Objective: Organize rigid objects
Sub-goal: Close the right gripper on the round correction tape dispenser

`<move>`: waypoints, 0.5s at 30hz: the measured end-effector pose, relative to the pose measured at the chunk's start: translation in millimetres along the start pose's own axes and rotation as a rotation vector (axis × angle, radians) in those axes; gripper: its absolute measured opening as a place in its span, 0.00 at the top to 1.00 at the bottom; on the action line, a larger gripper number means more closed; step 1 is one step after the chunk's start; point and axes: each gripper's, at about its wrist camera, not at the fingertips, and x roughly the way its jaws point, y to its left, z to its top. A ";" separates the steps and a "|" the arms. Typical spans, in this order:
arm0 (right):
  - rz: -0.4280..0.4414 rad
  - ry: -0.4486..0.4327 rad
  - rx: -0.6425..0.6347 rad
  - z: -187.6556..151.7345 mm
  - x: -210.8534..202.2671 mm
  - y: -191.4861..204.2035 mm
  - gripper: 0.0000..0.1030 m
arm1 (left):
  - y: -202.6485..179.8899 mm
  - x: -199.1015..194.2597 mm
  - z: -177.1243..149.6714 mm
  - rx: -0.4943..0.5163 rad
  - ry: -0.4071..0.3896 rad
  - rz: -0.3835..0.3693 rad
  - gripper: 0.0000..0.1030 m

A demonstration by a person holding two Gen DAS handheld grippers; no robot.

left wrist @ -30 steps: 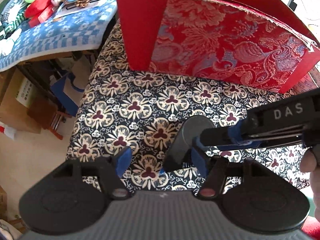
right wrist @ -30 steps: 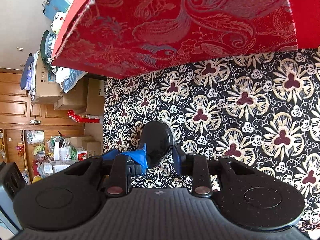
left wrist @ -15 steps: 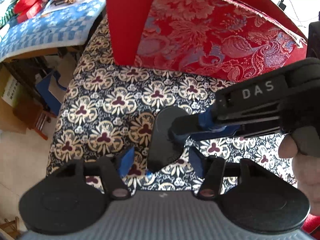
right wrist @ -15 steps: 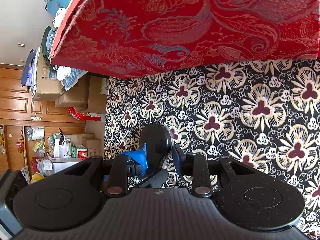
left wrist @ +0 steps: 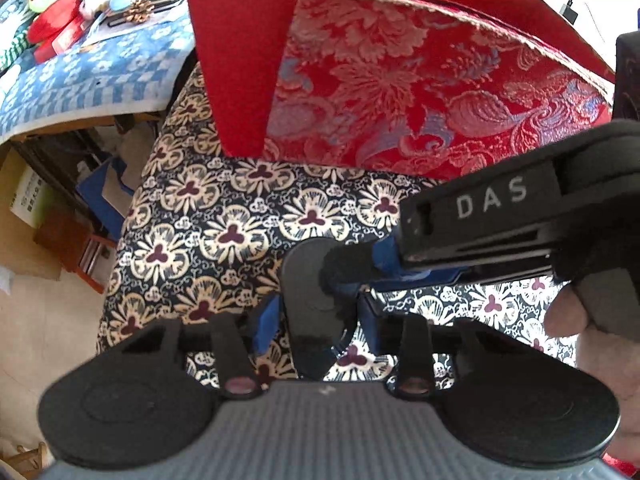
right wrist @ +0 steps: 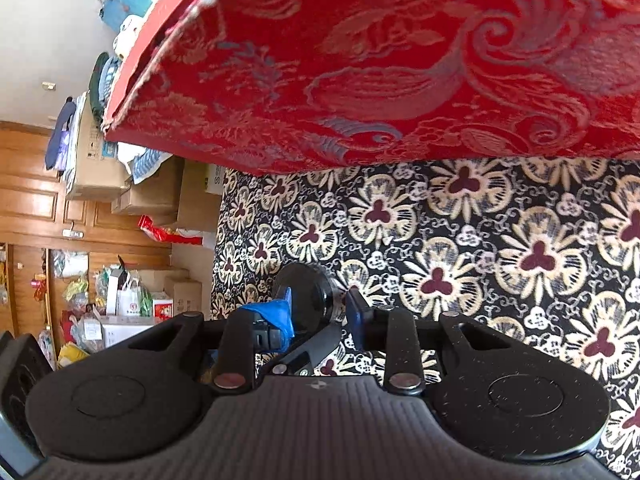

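Claws of both hands grip black object before red box.

Daylight fills both views, seemingly from the upper right of the left wrist view, where the corner blows out white. The red brocade box shows a soft sheen. Fisheye distortion bends its edges and the floral cloth. The near hand-held gripper bodies look soft; corners vignette to black.
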 end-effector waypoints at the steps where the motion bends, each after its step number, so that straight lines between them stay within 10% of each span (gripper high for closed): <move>1: 0.006 0.006 -0.007 0.0 1.5 1.2 0.87 | 0.4 0.0 0.4 0.000 0.000 -0.003 0.64; 15: 0.040 -0.004 -0.008 5.1 -0.5 -3.8 0.85 | 24.0 -2.6 -5.1 -0.105 -0.056 -0.117 0.65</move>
